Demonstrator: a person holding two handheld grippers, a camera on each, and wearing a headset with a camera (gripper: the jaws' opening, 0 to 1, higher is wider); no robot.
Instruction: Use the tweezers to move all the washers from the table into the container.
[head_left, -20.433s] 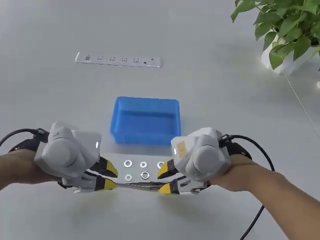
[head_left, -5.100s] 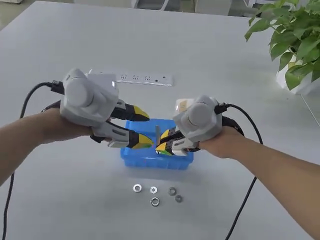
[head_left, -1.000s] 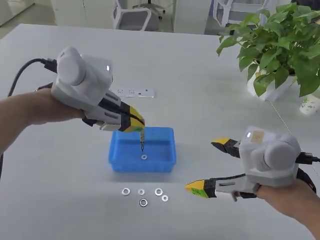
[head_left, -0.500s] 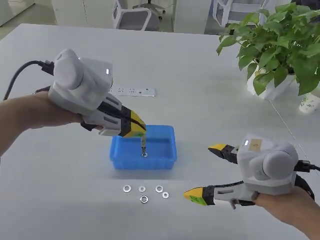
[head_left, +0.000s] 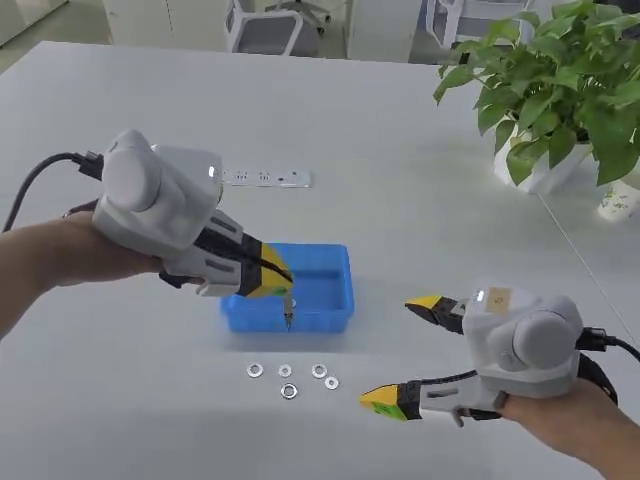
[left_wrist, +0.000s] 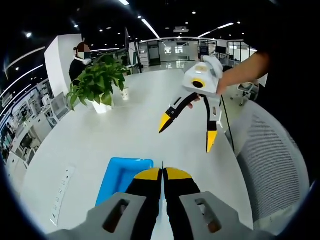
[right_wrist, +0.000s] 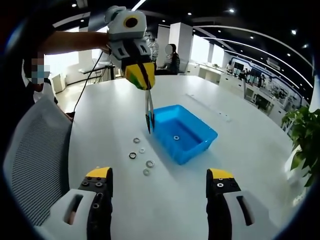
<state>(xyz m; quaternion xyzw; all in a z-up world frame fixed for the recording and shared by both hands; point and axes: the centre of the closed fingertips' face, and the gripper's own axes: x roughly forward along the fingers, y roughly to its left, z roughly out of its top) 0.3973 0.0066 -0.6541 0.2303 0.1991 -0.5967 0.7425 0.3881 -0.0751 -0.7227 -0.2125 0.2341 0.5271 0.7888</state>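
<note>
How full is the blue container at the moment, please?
Nearly empty: the right gripper view shows one washer lying inside the container, while five washers lie on the table.

**Left tool clamped, right tool spread wide**

We hold the left tool (head_left: 275, 282) in our left hand (head_left: 65, 255) over the middle of the surface. It is tipped forward and down, and its yellow-tipped jaws are pressed together on the tweezers (head_left: 287, 312), which hang point-down from them. Our left forearm comes in from the left edge. The right tool (head_left: 395, 350) is nearer to us, toward the near right corner of the surface, gripped by our right hand (head_left: 565, 425). It points to the left, jaws spread wide with nothing between them. The two tools are well apart, and the right one's tips aim toward the left one.
</note>
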